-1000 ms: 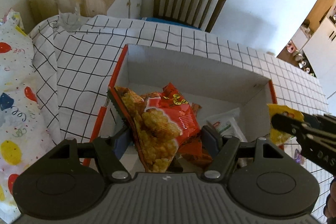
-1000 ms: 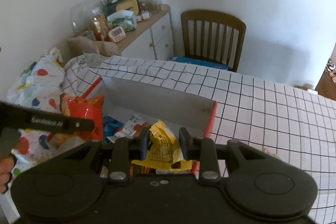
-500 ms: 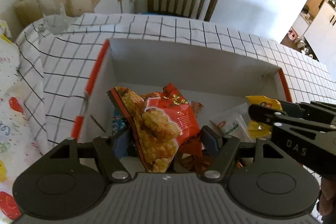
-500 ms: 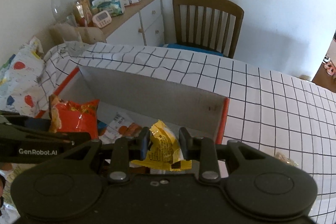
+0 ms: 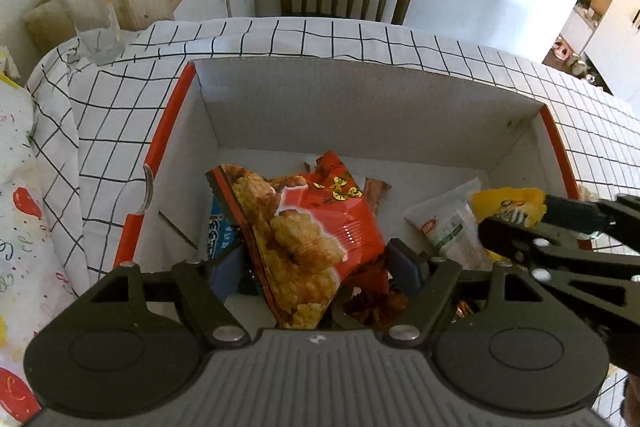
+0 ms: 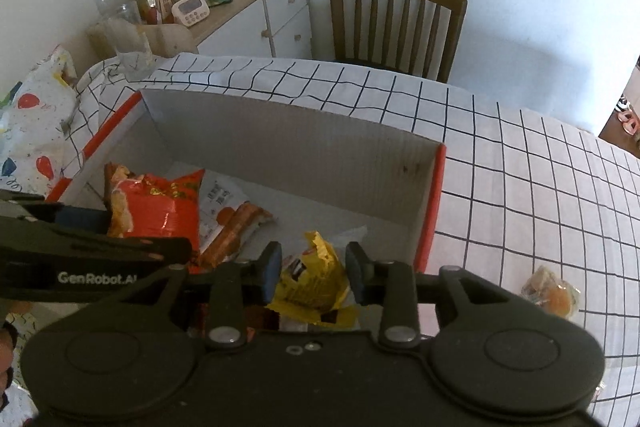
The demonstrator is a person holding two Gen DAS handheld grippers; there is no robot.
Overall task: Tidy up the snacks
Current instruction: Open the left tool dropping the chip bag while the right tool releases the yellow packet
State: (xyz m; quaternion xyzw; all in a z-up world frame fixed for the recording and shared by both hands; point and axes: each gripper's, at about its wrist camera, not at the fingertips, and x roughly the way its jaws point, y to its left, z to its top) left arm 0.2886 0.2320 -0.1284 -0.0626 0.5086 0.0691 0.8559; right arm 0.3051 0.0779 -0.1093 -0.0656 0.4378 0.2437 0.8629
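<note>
Both loaded, over open cardboard box on checked desk. Left hand-held gripper clamped on red fried-snack bag, bag hanging above box floor at 6 o'clock of box. Right hand-held gripper pinching yellow snack packet, near box's 5 o'clock corner. Already inside: white-green sachet, sausage sticks, blue packet. Step, by judgement: drop-off into box. Next calls for lowering a bit, spreading jaws w/o snagging other pkts. One wrapped snack left out on desk at 3 o'clock of box, prob. next pick.
</note>
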